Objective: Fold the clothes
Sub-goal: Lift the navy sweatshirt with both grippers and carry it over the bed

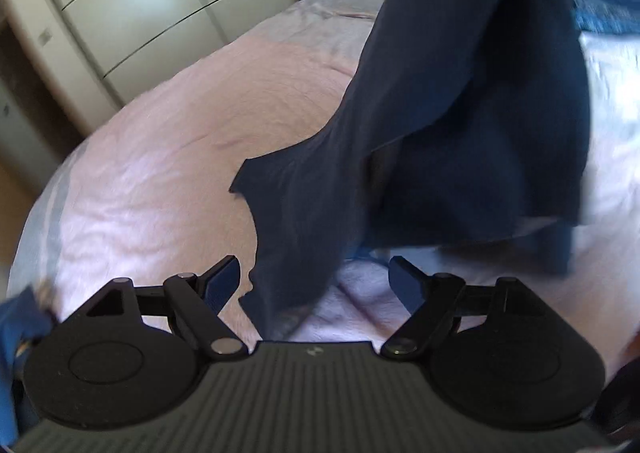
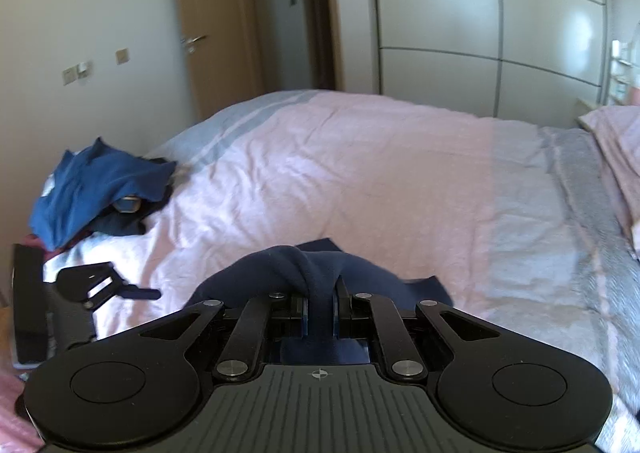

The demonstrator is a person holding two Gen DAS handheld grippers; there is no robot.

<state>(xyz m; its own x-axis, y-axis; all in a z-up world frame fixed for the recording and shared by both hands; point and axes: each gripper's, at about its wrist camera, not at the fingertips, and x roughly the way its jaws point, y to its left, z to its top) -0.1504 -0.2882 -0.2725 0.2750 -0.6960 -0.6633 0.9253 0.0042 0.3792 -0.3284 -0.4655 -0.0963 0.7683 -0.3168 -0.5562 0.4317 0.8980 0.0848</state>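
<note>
A bedroom in a home is being shown. Most of both views is being filled by a made bed point(image 2: 360, 173) covered with a pink bedspread point(image 1: 160, 157) edged in grey stripes, with a pillow point(image 2: 616, 141) lying at its head. A tall white fitted wardrobe point(image 2: 500, 25) is being seen along the far wall, beside a wooden door point(image 2: 212, 21) with a metal handle. Light switches point(image 2: 76, 71) are being seen on the plain wall, and a heap of clothes point(image 2: 96, 189) is lying on the bed's corner.

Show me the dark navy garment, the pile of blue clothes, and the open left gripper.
Dark navy garment point(image 1: 460, 125), left wrist view, on its hanging middle.
Pile of blue clothes point(image 2: 92, 189), right wrist view, on the top blue garment.
Left gripper point(image 1: 314, 271), left wrist view, midway between its fingers.
</note>
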